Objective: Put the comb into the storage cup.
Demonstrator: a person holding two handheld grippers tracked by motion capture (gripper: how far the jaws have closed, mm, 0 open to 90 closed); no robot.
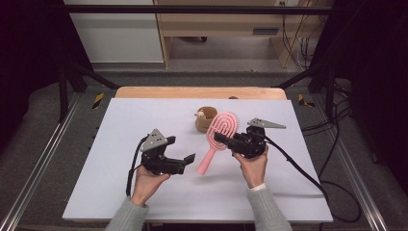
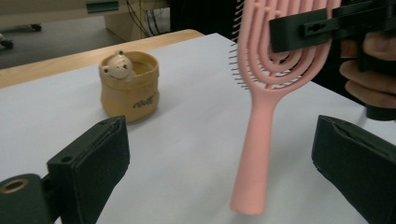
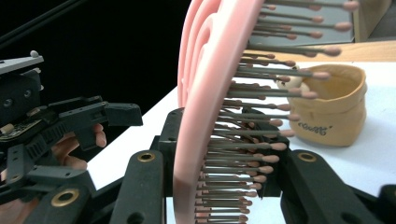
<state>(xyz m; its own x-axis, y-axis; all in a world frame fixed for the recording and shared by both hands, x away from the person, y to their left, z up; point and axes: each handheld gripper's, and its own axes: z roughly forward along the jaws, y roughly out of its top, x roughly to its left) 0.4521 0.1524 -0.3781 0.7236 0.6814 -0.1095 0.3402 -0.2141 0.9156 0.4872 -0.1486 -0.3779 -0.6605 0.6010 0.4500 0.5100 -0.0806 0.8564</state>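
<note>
1. Nearest in the high view: two hands in grey sleeves, each with a gripper, above the white counter [image 1: 120, 192].
2. Left gripper [image 1: 190, 161], at the left of the high view: jaws wide apart, nothing pressed between them. In the left gripper view, the brush handle between the two jaws but touched by neither.
3. Pink hairbrush [image 1: 217, 139], held up over the middle of the counter, handle end pointing down and toward the person, head up and farther away. In the left gripper view, handle tip close above the counter; contact cannot be told.
4. Right gripper [image 1: 221, 140]: jaws clamped on the head of the hairbrush, bristles between them in the right gripper view.
5. Farther back, just behind the brush head: small tan cup [image 1: 205, 120] with a little animal figure [image 2: 118, 65] on its rim, upright on the counter, apart from the brush.
6. Beyond the counter: grey floor and light wooden furniture.
</note>
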